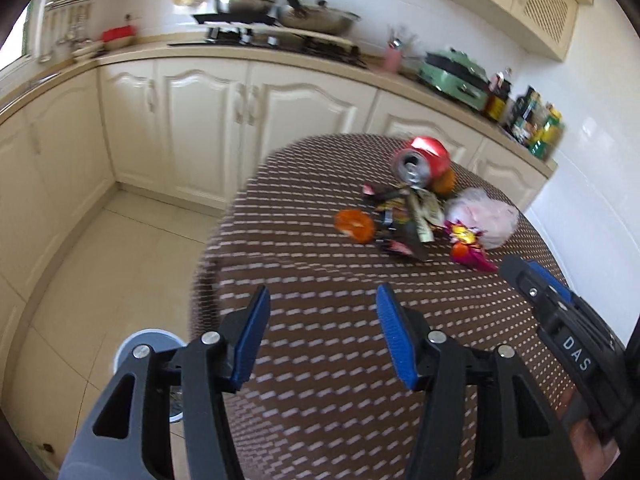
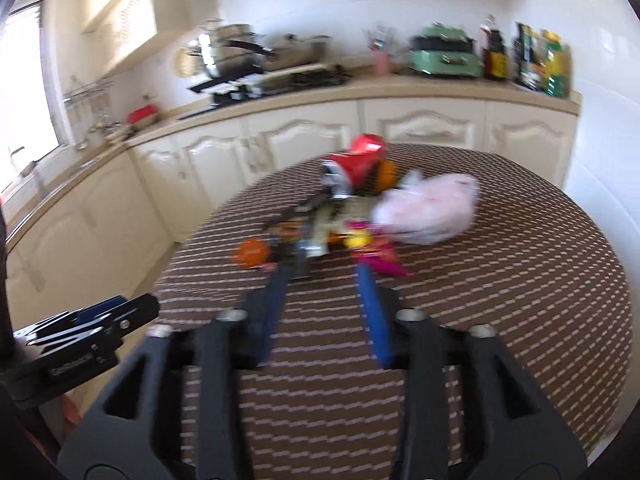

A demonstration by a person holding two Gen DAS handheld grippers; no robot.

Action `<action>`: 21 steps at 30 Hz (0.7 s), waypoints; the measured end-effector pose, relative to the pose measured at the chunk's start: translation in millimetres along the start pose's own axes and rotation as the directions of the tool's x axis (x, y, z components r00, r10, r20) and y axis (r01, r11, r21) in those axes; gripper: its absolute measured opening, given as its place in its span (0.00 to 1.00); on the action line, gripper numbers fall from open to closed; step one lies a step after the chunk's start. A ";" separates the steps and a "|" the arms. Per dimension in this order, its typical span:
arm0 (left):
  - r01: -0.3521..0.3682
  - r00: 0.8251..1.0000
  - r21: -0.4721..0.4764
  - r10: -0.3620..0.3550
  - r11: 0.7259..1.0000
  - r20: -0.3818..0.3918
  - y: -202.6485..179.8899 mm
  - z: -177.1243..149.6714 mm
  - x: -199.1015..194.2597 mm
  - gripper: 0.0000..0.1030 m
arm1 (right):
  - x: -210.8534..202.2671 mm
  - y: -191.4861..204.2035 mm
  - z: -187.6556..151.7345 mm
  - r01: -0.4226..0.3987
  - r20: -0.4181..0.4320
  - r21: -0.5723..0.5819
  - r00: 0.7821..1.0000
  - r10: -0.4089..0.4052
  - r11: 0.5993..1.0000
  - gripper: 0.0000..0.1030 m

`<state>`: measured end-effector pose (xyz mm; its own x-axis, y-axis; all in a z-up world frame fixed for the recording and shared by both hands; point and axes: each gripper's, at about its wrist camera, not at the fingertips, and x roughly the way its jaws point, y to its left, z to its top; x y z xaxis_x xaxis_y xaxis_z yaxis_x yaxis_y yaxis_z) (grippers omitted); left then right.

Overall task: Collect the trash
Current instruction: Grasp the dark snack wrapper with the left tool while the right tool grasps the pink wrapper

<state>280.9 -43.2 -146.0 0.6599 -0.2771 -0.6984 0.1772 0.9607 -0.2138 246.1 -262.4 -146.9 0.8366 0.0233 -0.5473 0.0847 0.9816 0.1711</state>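
A pile of trash lies on a round table with a brown woven cloth (image 1: 320, 320). It holds a crushed red can (image 1: 420, 158), orange peel (image 1: 354, 224), dark snack wrappers (image 1: 404, 216), a pink-yellow wrapper (image 1: 466, 246) and a crumpled pink plastic bag (image 1: 484, 216). My left gripper (image 1: 322, 300) is open and empty, above the table's near part, short of the pile. My right gripper (image 2: 324, 276) is open and empty, its tips just before the wrappers (image 2: 308, 236). The can (image 2: 360, 164), peel (image 2: 250, 254) and bag (image 2: 428, 212) show there too, blurred.
Cream kitchen cabinets (image 1: 208, 120) and a counter run behind the table, with pots on a stove (image 1: 256, 4), a green appliance (image 1: 456, 76) and bottles (image 1: 536, 120). A grey round bin lid (image 1: 148, 344) sits on the tiled floor left of the table.
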 end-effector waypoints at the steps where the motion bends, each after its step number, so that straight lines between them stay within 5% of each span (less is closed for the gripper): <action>1: 0.002 1.000 0.005 -0.002 1.000 -0.008 -4.1 2.5 5.9 0.53 | 5.9 -8.9 4.6 0.003 -0.012 0.006 1.000 -0.003 1.000 0.47; 14: 0.023 0.995 0.008 -0.022 1.000 -0.098 -37.8 26.6 68.2 0.53 | 84.2 -22.3 11.9 -0.053 -0.218 -0.029 0.975 0.045 0.998 0.50; 15: 0.025 0.994 0.009 -0.024 1.000 -0.104 -39.8 27.8 72.4 0.53 | 87.1 -24.0 12.1 -0.070 -0.227 -0.016 0.972 0.064 0.997 0.47; 16: 0.027 0.993 0.010 -0.026 1.000 -0.112 -42.2 29.0 77.8 0.53 | 87.4 -28.1 12.4 -0.089 -0.227 0.004 0.970 0.087 0.996 0.33; 21: 0.036 0.991 0.008 -0.035 0.999 -0.133 -50.7 33.0 96.9 0.53 | 77.9 -31.5 12.3 -0.102 -0.187 0.021 0.977 0.104 0.995 0.32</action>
<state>359.9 -118.1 -180.3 0.5506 -0.3105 -0.7749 0.2070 0.9500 -0.2336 315.2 -293.9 -184.9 0.7247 0.1601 -0.6702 0.0105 0.9700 0.2430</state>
